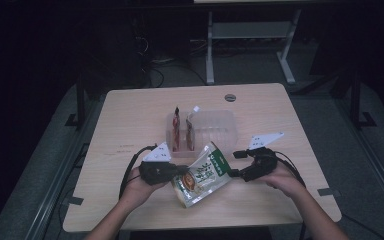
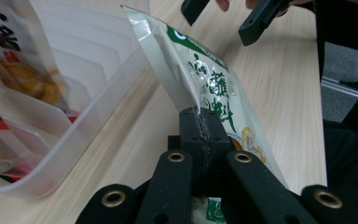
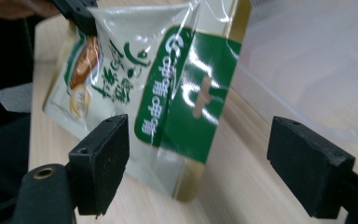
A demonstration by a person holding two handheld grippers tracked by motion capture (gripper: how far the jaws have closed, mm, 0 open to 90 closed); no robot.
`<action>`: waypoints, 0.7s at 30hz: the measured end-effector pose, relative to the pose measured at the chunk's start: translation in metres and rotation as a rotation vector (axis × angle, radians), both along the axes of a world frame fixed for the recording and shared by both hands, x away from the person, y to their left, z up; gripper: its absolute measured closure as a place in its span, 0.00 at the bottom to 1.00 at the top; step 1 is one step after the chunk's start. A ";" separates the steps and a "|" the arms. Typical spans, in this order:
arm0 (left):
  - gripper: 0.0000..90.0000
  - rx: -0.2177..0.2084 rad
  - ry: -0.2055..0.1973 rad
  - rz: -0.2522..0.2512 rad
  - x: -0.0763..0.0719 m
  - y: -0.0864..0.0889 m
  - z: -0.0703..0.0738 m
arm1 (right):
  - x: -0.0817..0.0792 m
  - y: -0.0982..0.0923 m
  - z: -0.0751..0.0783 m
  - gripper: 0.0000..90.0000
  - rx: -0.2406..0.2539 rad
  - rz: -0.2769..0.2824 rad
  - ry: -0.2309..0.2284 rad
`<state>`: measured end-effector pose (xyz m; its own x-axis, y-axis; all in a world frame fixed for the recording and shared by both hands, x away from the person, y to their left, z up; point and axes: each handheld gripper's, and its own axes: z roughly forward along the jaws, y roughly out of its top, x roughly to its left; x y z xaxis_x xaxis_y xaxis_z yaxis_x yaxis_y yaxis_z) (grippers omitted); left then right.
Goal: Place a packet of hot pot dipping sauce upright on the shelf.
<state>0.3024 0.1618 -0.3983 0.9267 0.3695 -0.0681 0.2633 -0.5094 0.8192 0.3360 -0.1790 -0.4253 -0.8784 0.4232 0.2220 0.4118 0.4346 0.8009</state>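
A green and white snack pouch (image 1: 202, 175) is lifted off the wooden table (image 1: 130, 120), tilted in front of a clear plastic bin (image 1: 225, 127). My left gripper (image 1: 182, 170) is shut on the pouch's side edge; its jaws (image 2: 200, 116) pinch the silver seam of the pouch (image 2: 205, 79). My right gripper (image 1: 234, 164) stands open just right of the pouch's top. In the right gripper view the pouch (image 3: 168, 84) hangs beyond the wide-apart jaws of that gripper (image 3: 198, 140), untouched by the pads. Two red pouches (image 1: 176, 131) stand upright in the bin's left slots.
The bin (image 2: 98, 79) has ribbed dividers, and a red and orange pouch (image 2: 14, 60) sits in it. A grey cable cap (image 1: 230, 97) is set in the table's far edge. White desk legs (image 1: 210, 55) stand beyond the table. Bare wood lies left and right of the bin.
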 end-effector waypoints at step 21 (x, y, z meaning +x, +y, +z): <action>1.00 -0.024 -0.028 -0.010 -0.005 0.006 0.005 | 0.020 0.051 -0.007 0.20 0.015 0.116 0.063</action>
<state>0.2975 0.1677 -0.3930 0.9320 0.3588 -0.0511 0.2354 -0.4921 0.8381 0.3565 -0.1276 -0.4326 -0.9056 0.3156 0.2835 0.4088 0.4709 0.7818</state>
